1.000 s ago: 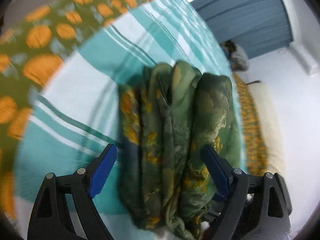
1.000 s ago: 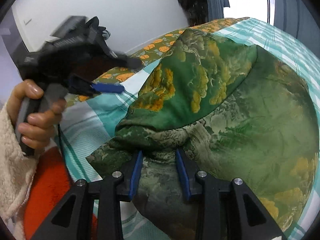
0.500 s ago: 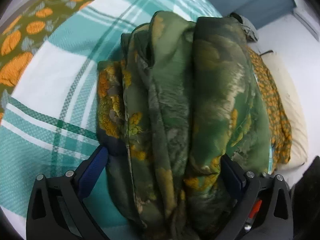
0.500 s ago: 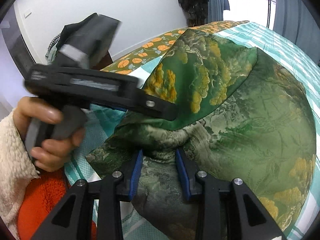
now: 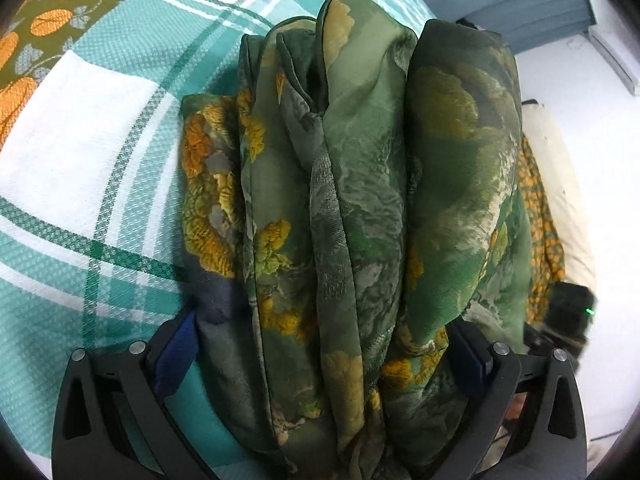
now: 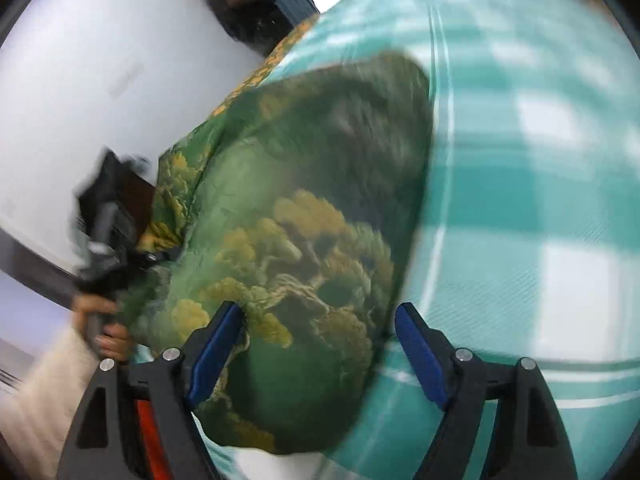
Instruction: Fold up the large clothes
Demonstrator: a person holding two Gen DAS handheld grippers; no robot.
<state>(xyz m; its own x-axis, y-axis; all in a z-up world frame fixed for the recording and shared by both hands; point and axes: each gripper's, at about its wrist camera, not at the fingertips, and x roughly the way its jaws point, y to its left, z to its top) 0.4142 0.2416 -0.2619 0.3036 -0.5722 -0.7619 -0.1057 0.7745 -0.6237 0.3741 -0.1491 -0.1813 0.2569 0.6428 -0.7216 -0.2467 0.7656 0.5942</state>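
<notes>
Left gripper [image 5: 320, 364]: jaws at their widest, straddling the end of the folded green floral garment [image 5: 360, 200]; the bundle fills the gap, and whether the pads press on it I cannot tell. Right gripper [image 6: 320, 356]: jaws opening, garment [image 6: 304, 240] between them, right pad clear of the cloth. Garment lies on the teal-and-white checked bedspread [image 5: 92, 184]. A hand [image 6: 108, 328] holds the left gripper at the garment's far edge.

Left tongs [image 5: 324, 360] spread wide; right tongs [image 6: 320, 352] tilted, jaws opening
</notes>
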